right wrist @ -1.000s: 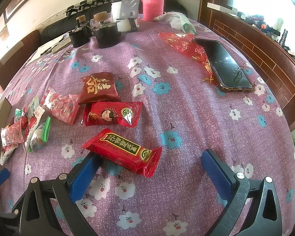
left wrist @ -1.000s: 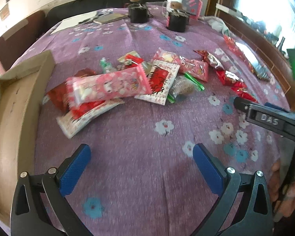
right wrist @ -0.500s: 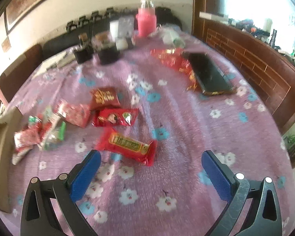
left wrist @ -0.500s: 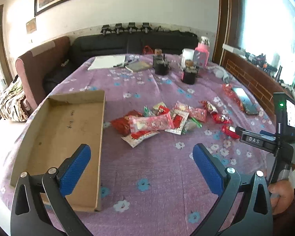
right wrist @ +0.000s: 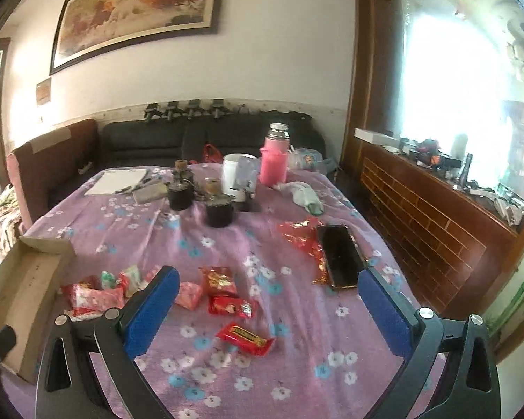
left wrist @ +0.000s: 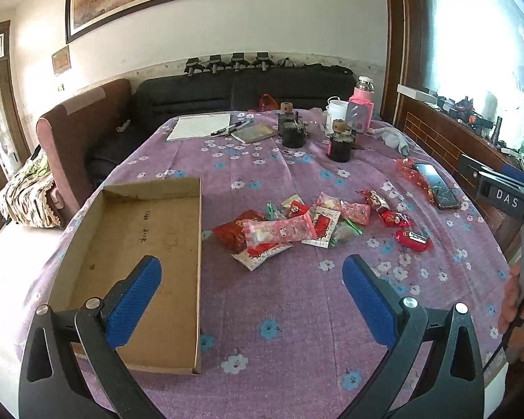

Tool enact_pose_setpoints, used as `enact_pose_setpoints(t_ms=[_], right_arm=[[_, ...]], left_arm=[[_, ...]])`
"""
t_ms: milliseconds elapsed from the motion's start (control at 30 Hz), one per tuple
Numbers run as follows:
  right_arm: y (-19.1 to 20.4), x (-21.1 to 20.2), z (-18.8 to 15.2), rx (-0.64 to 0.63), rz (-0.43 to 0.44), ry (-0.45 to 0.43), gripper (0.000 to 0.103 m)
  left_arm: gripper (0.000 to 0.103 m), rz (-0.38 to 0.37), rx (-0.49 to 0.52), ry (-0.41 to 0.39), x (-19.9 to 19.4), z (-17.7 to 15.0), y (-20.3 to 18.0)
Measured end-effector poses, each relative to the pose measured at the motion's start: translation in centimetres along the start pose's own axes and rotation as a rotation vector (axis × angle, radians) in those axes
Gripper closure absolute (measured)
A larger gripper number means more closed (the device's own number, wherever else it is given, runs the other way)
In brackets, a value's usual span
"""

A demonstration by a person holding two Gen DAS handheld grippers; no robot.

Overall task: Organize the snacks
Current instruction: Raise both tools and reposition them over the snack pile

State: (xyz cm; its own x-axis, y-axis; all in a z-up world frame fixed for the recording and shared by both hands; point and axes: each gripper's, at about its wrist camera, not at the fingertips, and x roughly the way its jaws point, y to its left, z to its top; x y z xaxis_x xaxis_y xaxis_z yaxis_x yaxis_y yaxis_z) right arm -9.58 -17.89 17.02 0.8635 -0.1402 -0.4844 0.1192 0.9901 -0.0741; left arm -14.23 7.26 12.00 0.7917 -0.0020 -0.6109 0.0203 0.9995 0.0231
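Note:
A pile of snack packets lies mid-table, topped by a long pink packet (left wrist: 279,231), beside an empty shallow cardboard box (left wrist: 139,244) on the left. To the right lie a red bar packet (left wrist: 413,239) and a red square packet (left wrist: 395,219). My left gripper (left wrist: 251,300) is open and empty, held high over the table's near edge. My right gripper (right wrist: 269,310) is open and empty, raised above the red bar packet (right wrist: 245,338). The pink packet (right wrist: 97,296) and the box (right wrist: 21,289) show at the left of the right wrist view.
A phone (right wrist: 339,255) lies on red wrapping (right wrist: 298,234) at the right. Two dark jars (left wrist: 339,143), a white cup (right wrist: 234,174), a pink flask (right wrist: 273,160), papers and pens (left wrist: 201,126) stand at the far end. Sofas lie behind, a wooden ledge right.
Both grippers have risen and pulled back from the table, so the packets look smaller and the whole box and room have come into view. Both stay open.

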Motion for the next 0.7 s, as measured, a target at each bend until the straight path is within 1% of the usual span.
enact_pose_setpoints(t_ms=[100,267,600,700], right_arm=[[0.3,0.5,0.2,0.003,0.011,0.006,0.000],[0.3,2.0,-0.6,0.014,0.015,0.033,0.000],[0.2,6.2,-2.5,0.014,0.016,0.143,0.000],[-0.6,7.4,-3.1,0.047,0.042,0.183,0.000]], left_arm=[[0.000,0.003,0.004,0.001,0.3,0.2,0.1],[0.000,0.009,0.007,0.013,1.2,0.6,0.2],[0.000,0.018,0.013,0.054,3.4,0.7,0.1],[0.000,0.018,0.012,0.072,4.2,1.0,0.2]])
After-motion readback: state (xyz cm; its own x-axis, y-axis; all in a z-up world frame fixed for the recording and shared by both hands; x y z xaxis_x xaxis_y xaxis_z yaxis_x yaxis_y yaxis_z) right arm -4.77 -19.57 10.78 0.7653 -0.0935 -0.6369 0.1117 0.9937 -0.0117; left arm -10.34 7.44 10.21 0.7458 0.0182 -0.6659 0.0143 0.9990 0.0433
